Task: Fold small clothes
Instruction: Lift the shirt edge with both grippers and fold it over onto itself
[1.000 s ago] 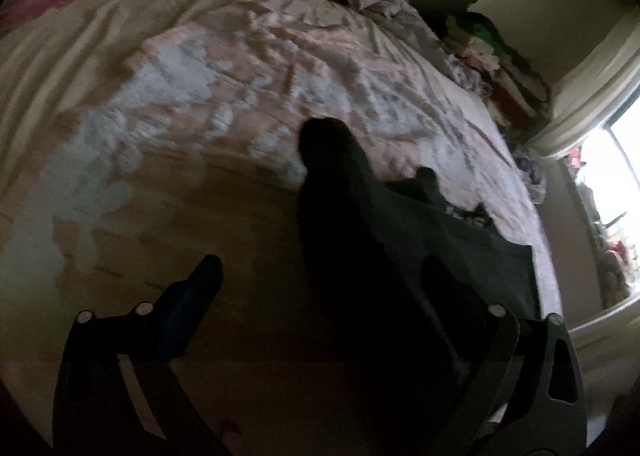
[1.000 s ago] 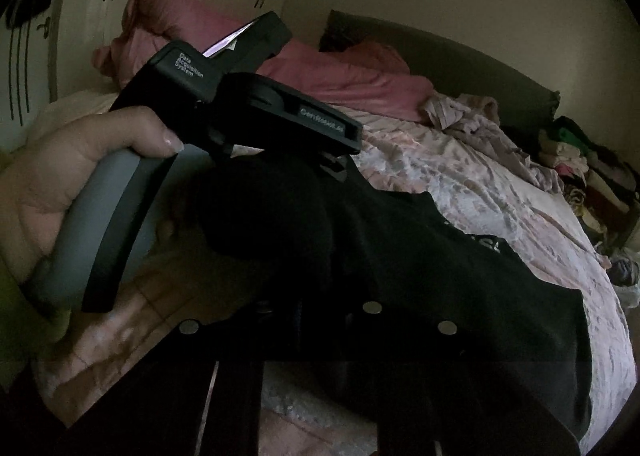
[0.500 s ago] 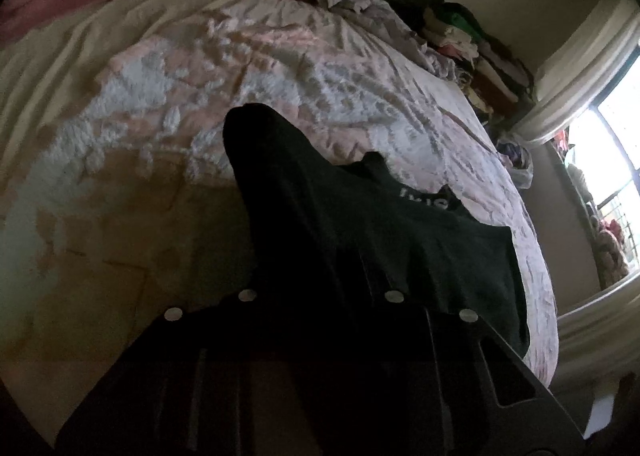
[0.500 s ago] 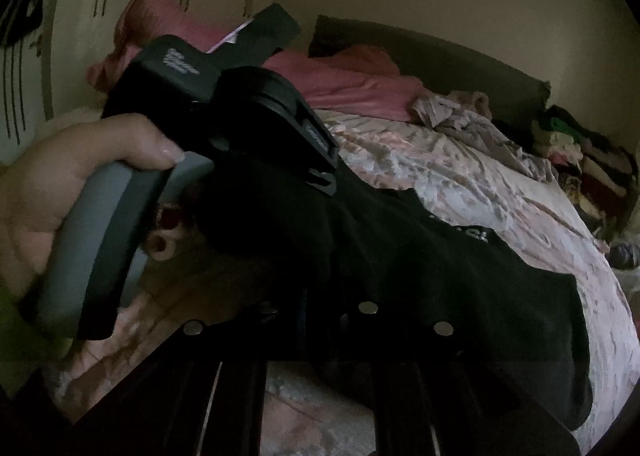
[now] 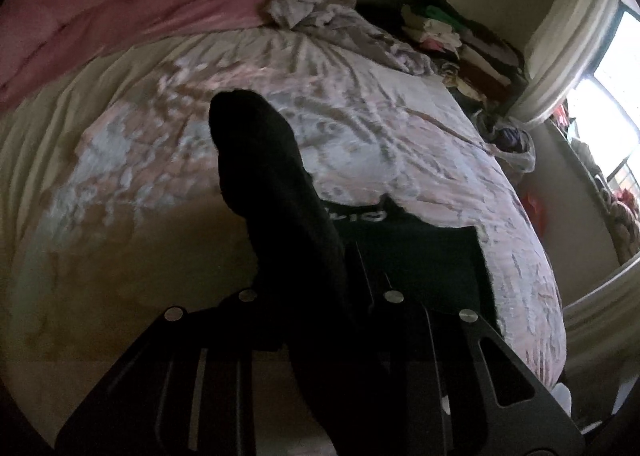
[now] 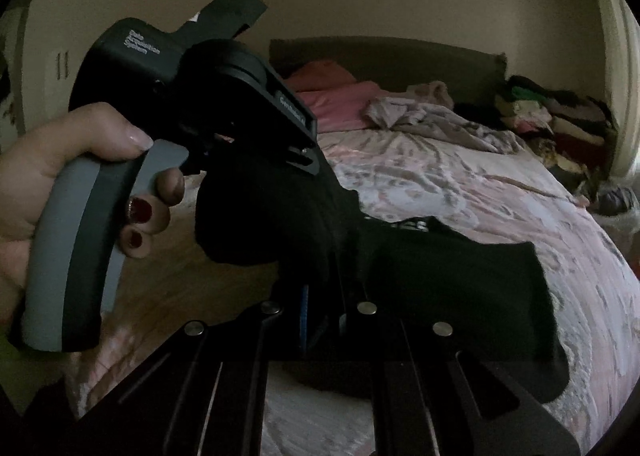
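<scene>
- Since a second ago, the left-hand gripper has gone from wide apart to clamped on the black cotton garment with white lettering, and both hands have carried it up and along the bed.
- Now the garment hangs between the two grippers, partly off the bed: one bunched end sticks up past the left jaws, the body drapes down onto the pink-and-white patterned bedspread.
- Right-hand gripper: jaws pressed together on the near edge of the cloth.
- In the right wrist view a hand with dark red nails holds the left gripper's grey handle above the bunched end.
- My judgement: folding has barely begun; the piece is gripped and lifted but not yet spread flat, and no crease shows.
- Left to do: lay it out, fold it, set it aside.
- Beyond it lie a pink blanket and a far pile of mixed clothes.
</scene>
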